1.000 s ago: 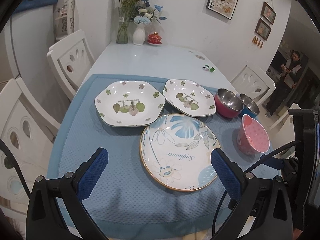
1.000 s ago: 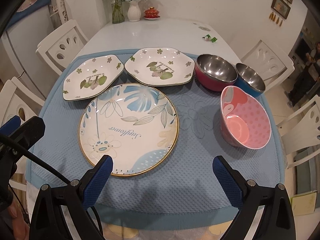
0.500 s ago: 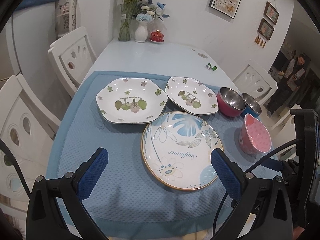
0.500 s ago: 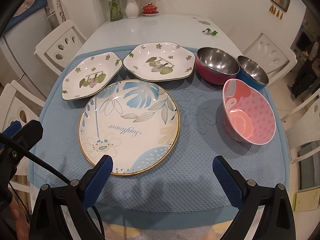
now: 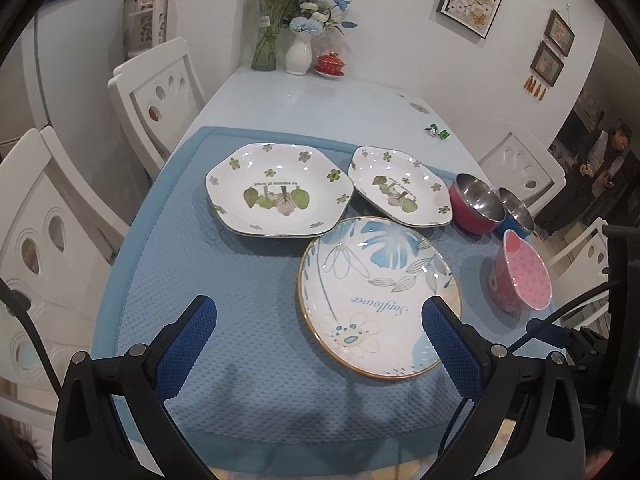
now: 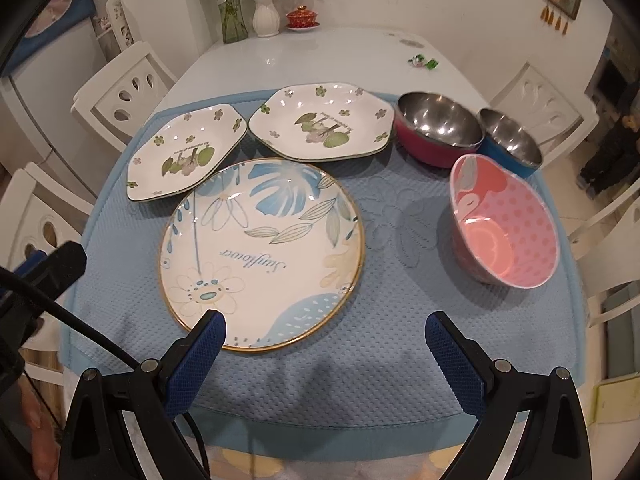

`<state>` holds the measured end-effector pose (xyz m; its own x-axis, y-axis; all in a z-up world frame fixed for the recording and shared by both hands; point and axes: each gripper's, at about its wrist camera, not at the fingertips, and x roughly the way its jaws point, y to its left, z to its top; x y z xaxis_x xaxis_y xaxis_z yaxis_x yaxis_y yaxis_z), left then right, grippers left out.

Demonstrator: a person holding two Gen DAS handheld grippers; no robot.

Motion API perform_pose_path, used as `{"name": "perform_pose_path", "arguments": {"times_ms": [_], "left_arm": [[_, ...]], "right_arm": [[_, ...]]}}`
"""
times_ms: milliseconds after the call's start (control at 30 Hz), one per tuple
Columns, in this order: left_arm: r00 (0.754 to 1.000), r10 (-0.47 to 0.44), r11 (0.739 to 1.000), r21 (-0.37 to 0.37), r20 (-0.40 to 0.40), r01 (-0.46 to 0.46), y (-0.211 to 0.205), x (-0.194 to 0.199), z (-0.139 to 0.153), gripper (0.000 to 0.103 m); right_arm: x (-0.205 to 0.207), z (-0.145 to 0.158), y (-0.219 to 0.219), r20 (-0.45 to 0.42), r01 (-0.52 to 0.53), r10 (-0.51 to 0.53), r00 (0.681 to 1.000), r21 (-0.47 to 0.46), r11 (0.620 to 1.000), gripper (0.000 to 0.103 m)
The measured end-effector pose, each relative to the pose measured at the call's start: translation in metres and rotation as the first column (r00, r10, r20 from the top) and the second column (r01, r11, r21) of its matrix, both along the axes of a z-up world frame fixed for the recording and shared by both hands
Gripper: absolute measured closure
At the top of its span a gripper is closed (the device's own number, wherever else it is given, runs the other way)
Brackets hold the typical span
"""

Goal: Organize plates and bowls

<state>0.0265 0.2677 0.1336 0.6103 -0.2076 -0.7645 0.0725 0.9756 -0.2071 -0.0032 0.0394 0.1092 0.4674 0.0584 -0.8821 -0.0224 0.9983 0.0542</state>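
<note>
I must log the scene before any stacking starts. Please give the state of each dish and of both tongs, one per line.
Left tongs: open, empty.
Right tongs: open, empty.
Round Sunflower plate: flat on mat, empty.
Left hexagonal plate: flat, unstacked.
Right hexagonal plate: flat, unstacked.
Pink dotted bowl: upright, empty.
Red steel bowl: upright, empty.
Blue steel bowl: upright, empty.

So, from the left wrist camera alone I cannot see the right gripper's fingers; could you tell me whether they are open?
Observer: Yes, the right gripper is open and empty, over the near part of the blue textured mat.
Operator: Thank you. Is anything inside the pink dotted bowl?
Observer: No, the pink dotted bowl is empty; its bare bottom shows.
Operator: And the blue steel-lined bowl behind it?
Observer: The blue steel-lined bowl is empty too.
</note>
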Motion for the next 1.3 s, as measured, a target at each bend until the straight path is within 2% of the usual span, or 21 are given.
{"name": "perform_pose_path", "arguments": {"times_ms": [133,300,433,533,700,833,1000,1133,1300], "left_arm": [[0.999,-0.034,0.999,-0.012,-0.017,0.033,0.001,0.012,-0.011,0.001],[0.988,-0.103,0.994,-0.046,-0.115,0.098,0.002,0.04,-0.046,0.001],[0.975,-0.119,0.991,-0.076,-0.185,0.106,0.002,0.058,-0.074,0.008],[0.971,-0.119,0.991,-0.085,-0.209,0.103,0.001,0.068,-0.087,0.009],[0.965,-0.135,0.989,-0.087,-0.227,0.118,-0.003,0.08,-0.098,0.016],[0.955,-0.149,0.988,-0.083,-0.256,0.132,-0.007,0.089,-0.11,0.03],[0.959,-0.154,0.988,-0.065,-0.239,0.142,-0.011,0.092,-0.113,0.031],[0.958,-0.174,0.985,-0.049,-0.227,0.167,-0.017,0.093,-0.114,0.033],[0.95,-0.226,0.974,-0.053,-0.216,0.219,-0.032,0.089,-0.114,0.033]], "right_arm": [[0.014,-0.012,-0.01,-0.04,0.036,-0.034,0.999,0.064,0.997,0.004],[0.037,-0.038,-0.028,-0.086,0.089,-0.083,0.993,0.075,0.993,0.004],[0.052,-0.054,-0.036,-0.108,0.107,-0.097,0.989,0.087,0.99,0.009],[0.062,-0.063,-0.038,-0.118,0.113,-0.101,0.988,0.095,0.989,0.009],[0.075,-0.075,-0.033,-0.126,0.096,-0.083,0.988,0.1,0.99,0.019],[0.085,-0.084,-0.028,-0.128,0.076,-0.063,0.99,0.099,0.992,0.026],[0.089,-0.084,-0.023,-0.094,0.039,-0.031,0.995,0.08,0.996,0.038],[0.093,-0.083,-0.017,-0.08,-0.011,0.02,0.997,0.11,0.994,0.05],[0.094,-0.083,-0.014,-0.079,-0.023,0.033,0.996,0.124,0.992,0.052]]}}
